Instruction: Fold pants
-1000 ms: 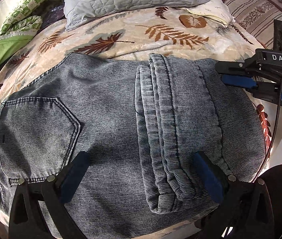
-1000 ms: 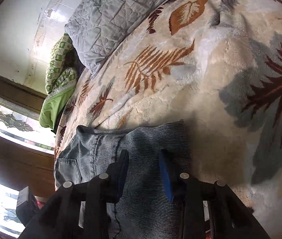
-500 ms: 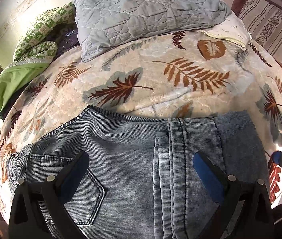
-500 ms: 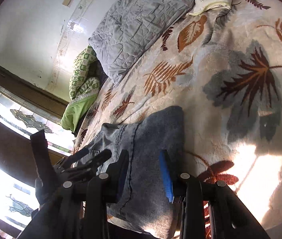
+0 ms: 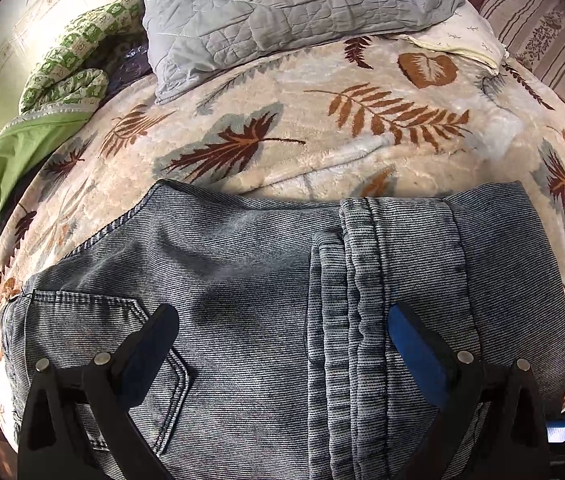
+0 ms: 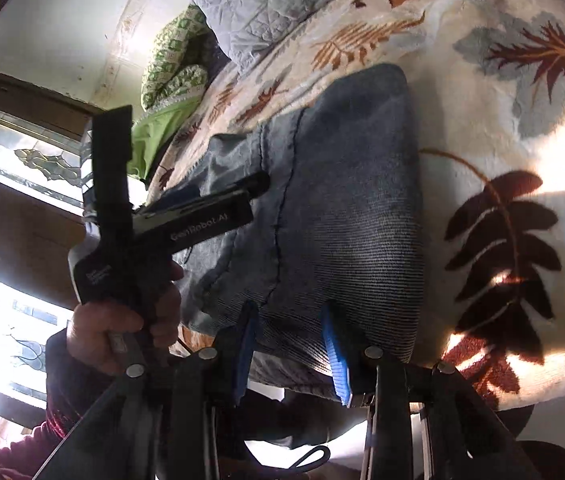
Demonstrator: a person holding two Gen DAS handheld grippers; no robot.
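Note:
The blue-grey denim pants [image 5: 262, 280] lie folded on the bed, back pocket at the left and the hems doubled over at the right. My left gripper [image 5: 282, 336] hovers over their near part, jaws wide open and empty. From the right wrist view the pants [image 6: 342, 200] lie ahead. My right gripper [image 6: 288, 324] sits at their near edge, its blue pads parted with nothing pinched between them. A hand [image 6: 122, 320] holds the left gripper [image 6: 242, 188] above the pants' left side.
A cream blanket with leaf print [image 5: 362, 140] covers the bed. At the far end lie a grey quilt [image 5: 282, 8], a green patterned cloth [image 5: 34, 148], a white pillow [image 5: 462, 40] and a striped cushion [image 5: 542, 20]. A window [image 6: 22, 152] is at the left.
Both grippers have drawn back toward the near bed edge. The left view now shows more blanket beyond the pants. The right gripper has rolled and come off the pants' right side.

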